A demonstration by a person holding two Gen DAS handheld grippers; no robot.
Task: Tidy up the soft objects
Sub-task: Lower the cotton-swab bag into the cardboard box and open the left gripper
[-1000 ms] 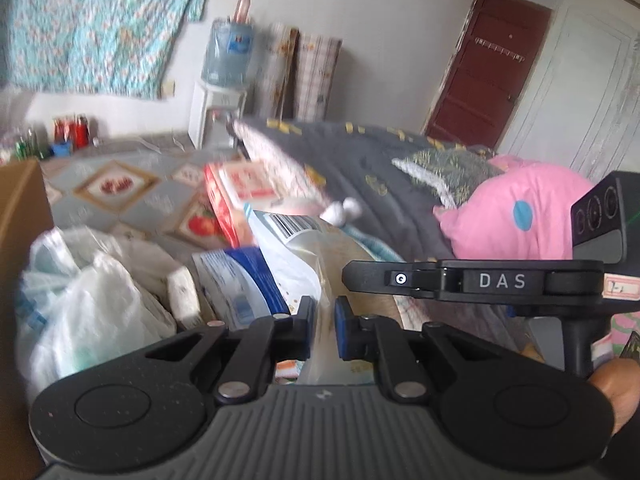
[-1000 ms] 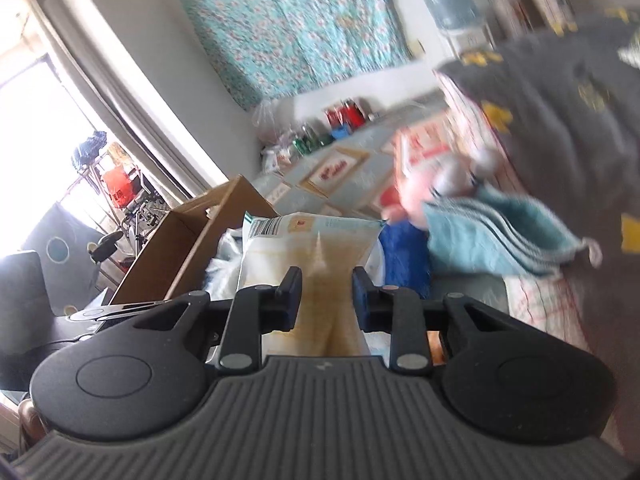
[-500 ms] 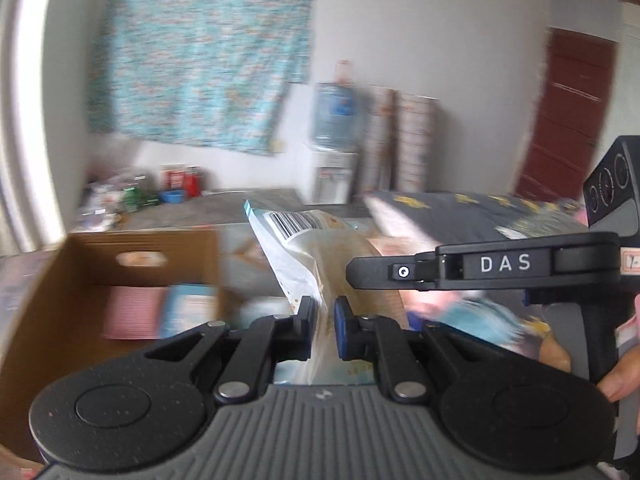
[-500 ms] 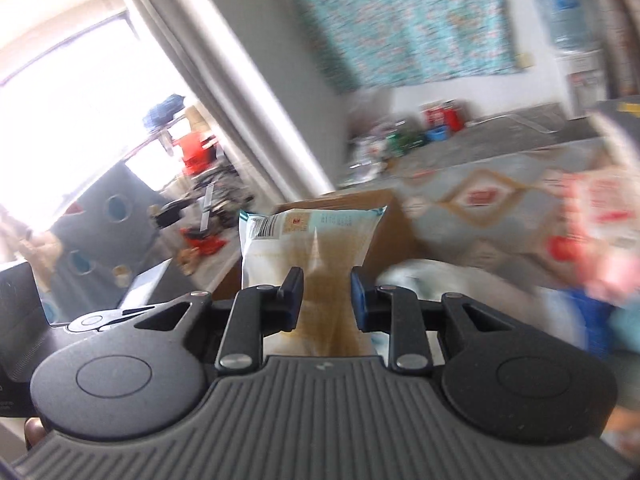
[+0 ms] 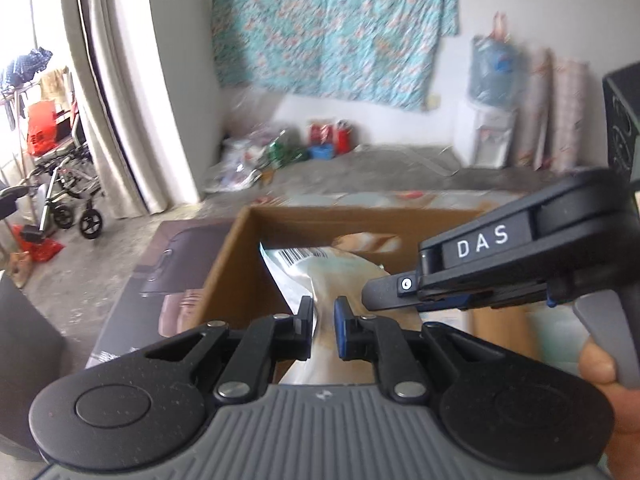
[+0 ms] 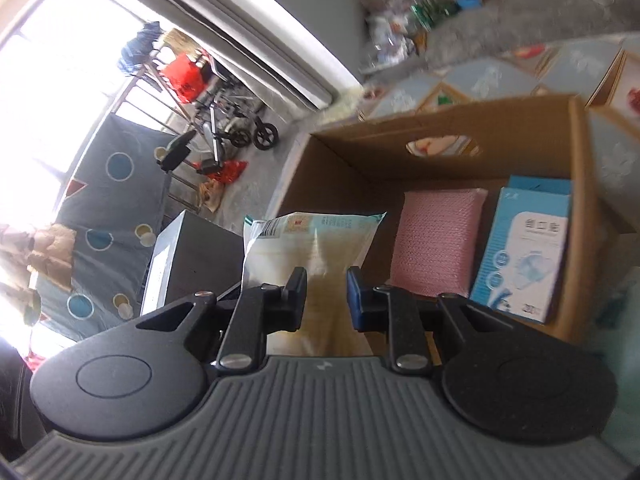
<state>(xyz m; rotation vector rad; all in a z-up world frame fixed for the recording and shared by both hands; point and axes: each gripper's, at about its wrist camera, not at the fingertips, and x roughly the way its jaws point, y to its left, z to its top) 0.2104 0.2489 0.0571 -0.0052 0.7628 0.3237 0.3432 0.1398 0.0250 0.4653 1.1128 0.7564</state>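
Note:
A soft white plastic package (image 5: 320, 268) with a barcode hangs between both grippers over an open cardboard box (image 5: 240, 248). My left gripper (image 5: 323, 320) is shut on its near end. My right gripper (image 6: 326, 292) has the same package (image 6: 312, 240) between its pads, which press on it while the jaws are closing further. From the left wrist view the right gripper (image 5: 376, 294) comes in from the right, a hand on its handle. Inside the box (image 6: 440, 136) lie a pink knitted pad (image 6: 436, 236) and a blue-and-white pack (image 6: 524, 256).
A dark flat case (image 6: 188, 256) lies left of the box. A wheelchair (image 5: 68, 196) stands by the pale curtain (image 5: 132, 100). Bottles and bags (image 5: 280, 152) clutter the far floor, and a water dispenser (image 5: 492, 112) stands against the wall.
Both grippers have swung left with the package, away from the bed and the pile of bags, to above the open cardboard box. The right jaws have narrowed slightly on it.

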